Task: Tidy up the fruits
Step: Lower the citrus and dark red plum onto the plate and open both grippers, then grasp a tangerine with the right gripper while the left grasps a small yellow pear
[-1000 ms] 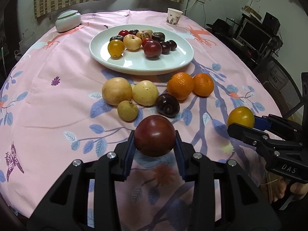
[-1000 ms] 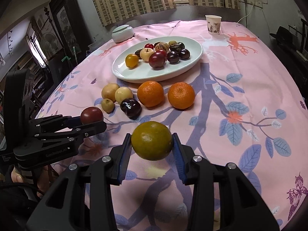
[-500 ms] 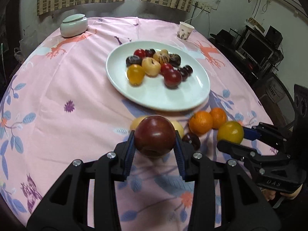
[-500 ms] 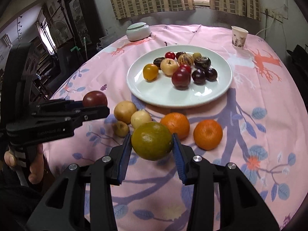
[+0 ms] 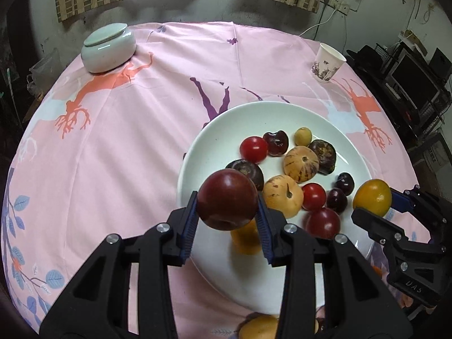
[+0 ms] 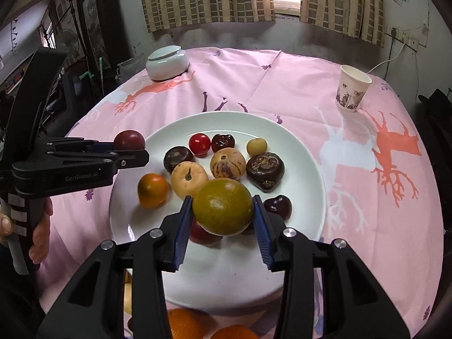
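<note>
A: Left gripper (image 5: 227, 220) clamped on dark red plum (image 5: 227, 199), lower centre; right gripper (image 6: 221, 226) clamped on greenish-yellow fruit (image 6: 223, 206). Both over white plate (image 6: 305, 158).

B: Lower onto bare near rim, then release gently. Crowded mid-plate: tan melon-fruit (image 6: 188, 179), tomato (image 6: 199, 143). Beyond, paper cup (image 6: 351, 91), lidded jar (image 6: 166, 62).

One white plate (image 6: 310, 152), one paper cup (image 6: 351, 91), one lidded jar (image 6: 166, 63), two claws each gripping one fruit, two cherry tomatoes (image 6: 199, 144) on the plate

We list one dark red plum (image 5: 226, 199) and one yellow-green citrus (image 6: 222, 206), each held aloft over the fruit-laden white plate (image 6: 308, 152).
</note>
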